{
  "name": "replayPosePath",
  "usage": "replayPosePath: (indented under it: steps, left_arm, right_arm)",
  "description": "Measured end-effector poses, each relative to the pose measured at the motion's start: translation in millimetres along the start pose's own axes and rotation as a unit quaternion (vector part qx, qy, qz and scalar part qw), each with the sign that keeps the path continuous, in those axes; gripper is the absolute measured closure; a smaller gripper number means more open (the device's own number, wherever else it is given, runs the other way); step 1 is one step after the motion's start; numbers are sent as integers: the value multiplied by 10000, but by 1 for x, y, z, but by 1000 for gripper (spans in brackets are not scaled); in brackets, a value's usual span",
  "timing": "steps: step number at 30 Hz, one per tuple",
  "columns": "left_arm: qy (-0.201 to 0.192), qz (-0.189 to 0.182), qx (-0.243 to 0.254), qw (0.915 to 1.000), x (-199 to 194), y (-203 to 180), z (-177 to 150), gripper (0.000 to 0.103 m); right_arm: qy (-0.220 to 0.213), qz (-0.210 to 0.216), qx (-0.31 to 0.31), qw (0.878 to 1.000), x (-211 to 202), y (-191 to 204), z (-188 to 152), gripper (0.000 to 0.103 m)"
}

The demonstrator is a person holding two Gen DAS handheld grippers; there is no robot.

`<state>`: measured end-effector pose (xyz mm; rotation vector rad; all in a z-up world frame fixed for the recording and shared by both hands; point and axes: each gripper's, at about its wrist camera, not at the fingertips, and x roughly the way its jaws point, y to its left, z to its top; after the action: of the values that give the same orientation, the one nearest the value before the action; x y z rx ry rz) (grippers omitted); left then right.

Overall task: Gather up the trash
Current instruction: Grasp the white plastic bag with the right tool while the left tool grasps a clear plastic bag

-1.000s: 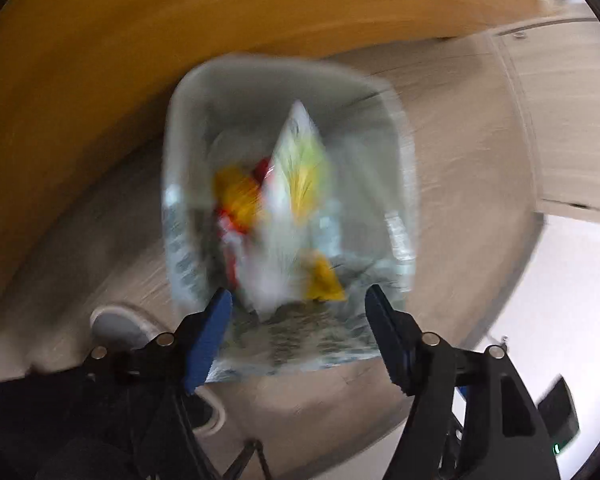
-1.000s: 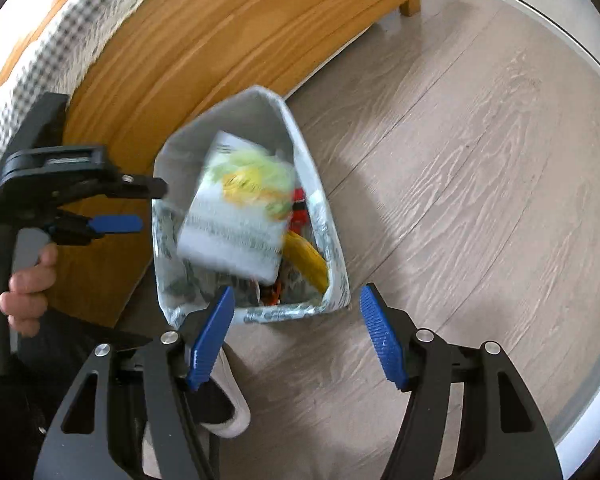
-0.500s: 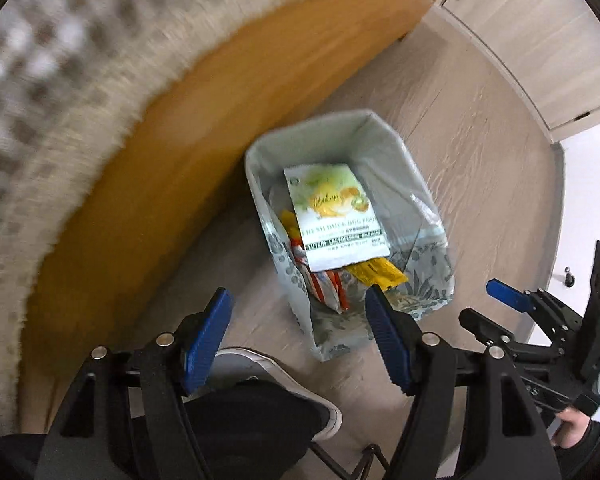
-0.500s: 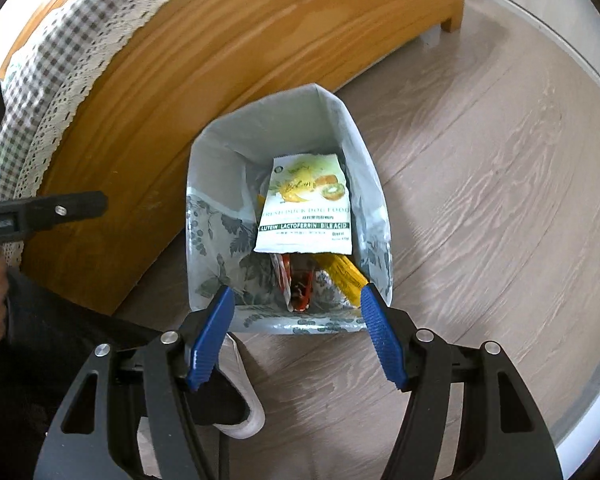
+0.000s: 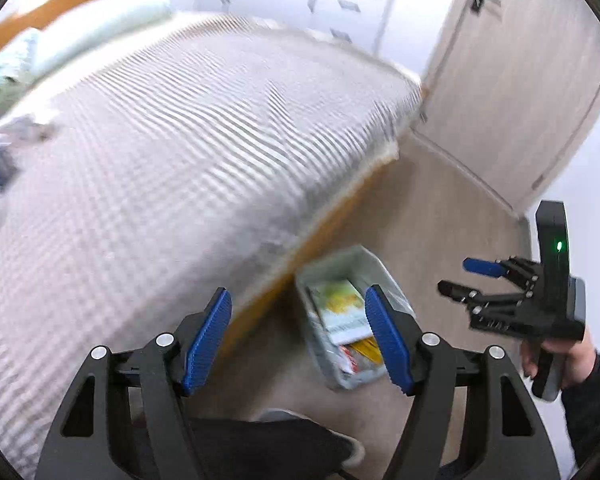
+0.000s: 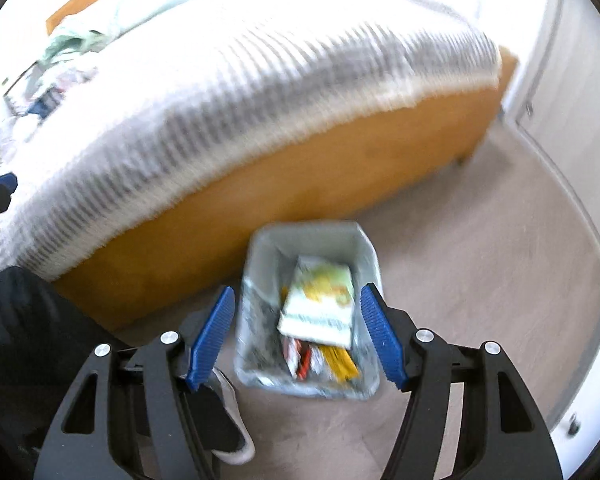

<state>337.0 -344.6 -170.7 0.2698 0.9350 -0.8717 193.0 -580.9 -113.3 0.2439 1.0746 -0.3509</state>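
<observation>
A grey patterned trash bin (image 6: 260,320) stands on the floor beside the bed's wooden side; it also shows in the left wrist view (image 5: 324,356). Inside lies a white and green snack pouch (image 6: 320,308) over red and yellow wrappers (image 6: 324,360). My right gripper (image 6: 296,336) is open and empty, raised above the bin. My left gripper (image 5: 298,336) is open and empty, higher up and pointed toward the bed. The right gripper also shows at the right of the left wrist view (image 5: 472,276). Blurred small items (image 5: 0,160) lie on the far left of the bed.
A bed with a grey checked cover (image 5: 160,140) and an orange wooden frame (image 6: 300,184) fills the left and top. A pale pillow (image 5: 100,28) lies at its head. Closet doors (image 5: 520,80) stand to the right. My shoe (image 6: 236,420) is beside the bin.
Both grippers have risen and tilted up away from the bin toward the bed. The pouch, falling a second ago, now rests in the bin.
</observation>
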Motion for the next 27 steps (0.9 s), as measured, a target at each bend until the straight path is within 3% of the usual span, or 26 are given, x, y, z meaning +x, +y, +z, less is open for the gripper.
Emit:
replayPosePath:
  steps: [7,9,13,19,27]
  left_arm:
    - [-641,841,-854,9907,-82,116,-51,36]
    - [-707,1097,-1189,9843,-104,152,-68,36]
    - [-871,1655,-1950,9628,-149,226,-104,36]
    - [-1137,2201,-2637,9322,-205,300,-137,36]
    - [-1253,2623,-2842,9136,-236,363,-144,29]
  right_arm:
    - [-553,297,-701,9956,-32,92,36,36]
    - [-631,400,-968,9925,-33,123,42,36]
    - [-795,584,-1476,9841,-34,184,53,36]
    - [-947,906,-2119,9685,-28,278,78,36]
    - [-971,1128,-2576,9547,0,376,120,30]
